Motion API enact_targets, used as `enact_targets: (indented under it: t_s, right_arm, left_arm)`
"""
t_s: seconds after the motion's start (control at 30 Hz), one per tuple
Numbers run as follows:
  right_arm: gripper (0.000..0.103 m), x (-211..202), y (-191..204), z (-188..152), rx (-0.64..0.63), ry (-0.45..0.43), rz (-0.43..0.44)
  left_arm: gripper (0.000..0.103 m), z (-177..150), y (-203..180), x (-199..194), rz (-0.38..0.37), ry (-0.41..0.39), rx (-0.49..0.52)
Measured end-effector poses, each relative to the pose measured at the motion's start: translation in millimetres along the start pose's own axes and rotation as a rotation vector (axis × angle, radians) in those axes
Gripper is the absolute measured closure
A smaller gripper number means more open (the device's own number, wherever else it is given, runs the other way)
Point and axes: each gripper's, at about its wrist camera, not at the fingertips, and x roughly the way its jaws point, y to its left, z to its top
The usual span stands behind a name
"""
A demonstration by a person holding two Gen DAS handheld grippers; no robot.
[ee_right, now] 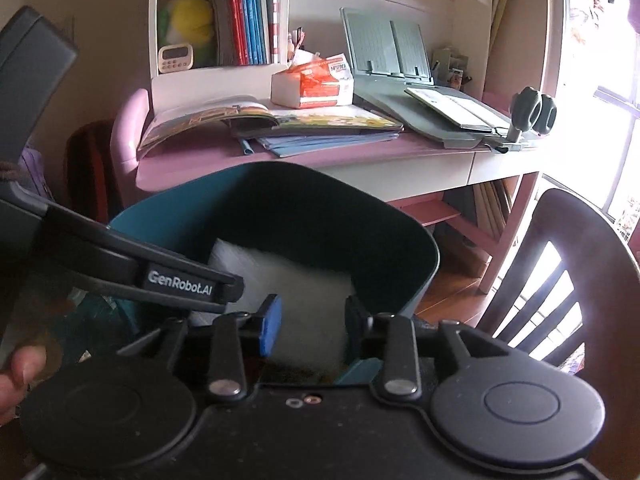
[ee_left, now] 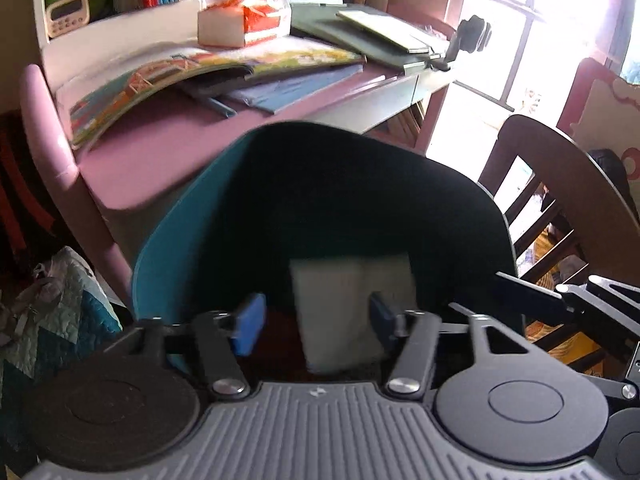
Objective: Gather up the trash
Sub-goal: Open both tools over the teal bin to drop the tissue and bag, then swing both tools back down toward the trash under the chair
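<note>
Both the left tool [ee_left: 316, 322] and right tool [ee_right: 310, 326] hang apart over the teal bin [ee_left: 176, 248], white paper [ee_left: 348, 304] loose inside.

Daylight is admitted through the window [ee_left: 560, 20] at the right, where glass and frame are blown out to white glare. The bin [ee_left: 320, 200] interior is left in deep shadow; the white sheet [ee_left: 352, 312] inside is smeared by motion blur. The open picture book [ee_left: 160, 80] is softened in the left view. Straight edges are bowed by fisheye distortion.
</note>
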Motion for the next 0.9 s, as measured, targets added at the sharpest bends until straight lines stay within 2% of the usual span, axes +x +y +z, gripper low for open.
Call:
enact_targets:
  t_s: [0.23, 0.3, 0.53, 0.63, 0.8, 0.9]
  right_arm:
    - [0.065, -26.1, 5.6, 1.6, -0.008, -0.023, 0.021]
    - [0.056, -36.6, 11.8, 1.4, -0.018, -0.037, 0.028]
    - [0.052, -70.8, 41.4, 1.3, -0.073, -0.076, 0.081]
    - [0.051, -82.1, 56.1, 0.2, -0.086, -0.081, 0.120]
    - [0.050, -96.0, 88.6, -2.9, -0.126, -0.094, 0.195]
    - [0.049, -101.2, 113.1, -7.2, -0.158, -0.098, 0.244]
  left_arm:
    - [0.041, -5.8, 5.1, -35.6, -0.021, -0.043, -0.013]
    - [0.040, -11.6, 8.7, -47.6, -0.015, -0.055, -0.010]
    - [0.039, -38.0, 32.5, -95.9, -0.003, -0.104, -0.042]
    - [0.031, -53.6, 47.5, -119.1, 0.019, -0.130, -0.057]
    - [0.031, -83.3, 78.4, -157.2, 0.061, -0.180, -0.068]
    - [0.026, -104.2, 101.7, -177.5, 0.097, -0.199, -0.079]
